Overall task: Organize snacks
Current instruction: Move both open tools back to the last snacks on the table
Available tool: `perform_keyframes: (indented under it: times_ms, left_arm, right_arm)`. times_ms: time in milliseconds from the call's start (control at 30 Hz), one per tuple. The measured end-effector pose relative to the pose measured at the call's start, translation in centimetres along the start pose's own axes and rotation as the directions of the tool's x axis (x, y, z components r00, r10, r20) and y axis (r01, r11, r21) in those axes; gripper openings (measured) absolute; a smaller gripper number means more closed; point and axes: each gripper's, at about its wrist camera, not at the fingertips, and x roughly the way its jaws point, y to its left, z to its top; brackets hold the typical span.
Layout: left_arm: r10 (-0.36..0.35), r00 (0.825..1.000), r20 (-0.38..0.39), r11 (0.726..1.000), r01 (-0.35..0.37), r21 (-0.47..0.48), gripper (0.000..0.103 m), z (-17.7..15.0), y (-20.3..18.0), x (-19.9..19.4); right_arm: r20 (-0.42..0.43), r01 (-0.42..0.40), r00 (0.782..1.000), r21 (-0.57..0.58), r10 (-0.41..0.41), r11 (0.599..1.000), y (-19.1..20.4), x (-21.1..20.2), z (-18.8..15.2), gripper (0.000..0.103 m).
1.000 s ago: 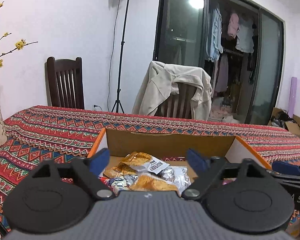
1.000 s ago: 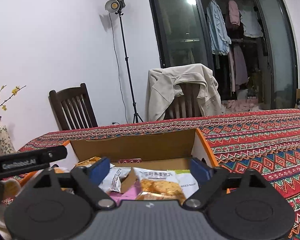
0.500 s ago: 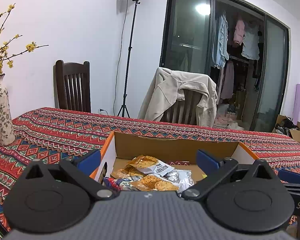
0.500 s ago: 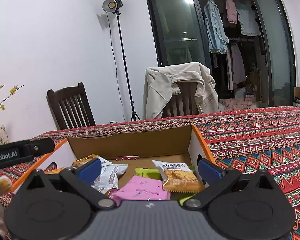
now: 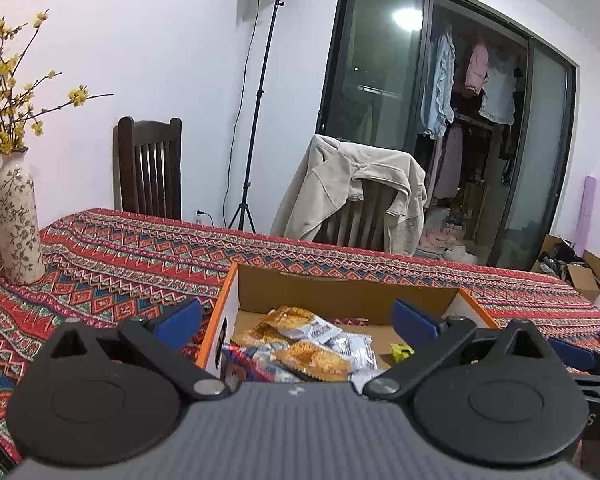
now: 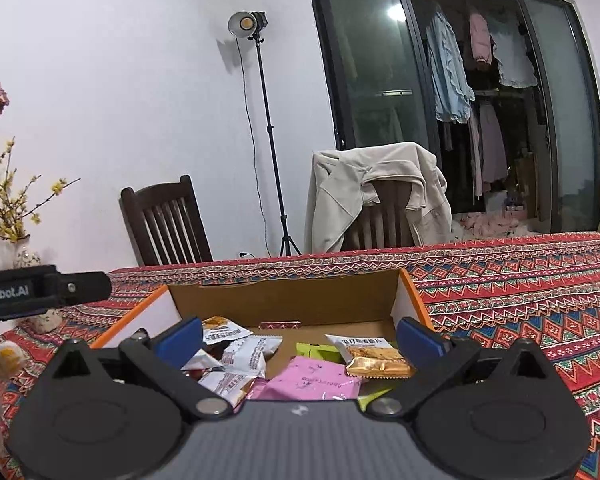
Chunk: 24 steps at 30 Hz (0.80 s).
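A patterned red cloth covers the table (image 5: 140,264), where an open cardboard box (image 6: 284,300) holds the snack packets (image 5: 304,352), seemingly loose. Both the left gripper (image 5: 298,320) and right gripper (image 6: 300,334) hover over its near edge, fingers (image 6: 418,336) spread wide, holding nothing.
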Motion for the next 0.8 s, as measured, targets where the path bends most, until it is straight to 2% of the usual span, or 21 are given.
perform_keyframes:
  times_ms: [400,567,800]
  left_arm:
    - [-0.01,0.998,-0.055,1.0,0.011,0.021,0.103,-3.2,1.1,-3.0]
    - [-0.002,0.991,-0.131,0.999,0.008,0.044,0.103,-5.3,1.4,-3.6]
    - [-0.007,0.972,-0.236,0.997,0.025,0.075,0.103,-8.2,1.4,-4.1]
  right_arm:
    - [-0.018,-0.019,1.0,-0.047,0.018,0.999,0.4,-4.1,-1.8,0.103]
    - [-0.049,-0.02,0.999,-0.06,0.017,0.998,0.3,-5.4,-3.3,0.103]
    - [-0.147,-0.01,0.989,-0.054,0.002,0.998,-0.6,-6.2,-6.7,0.103]
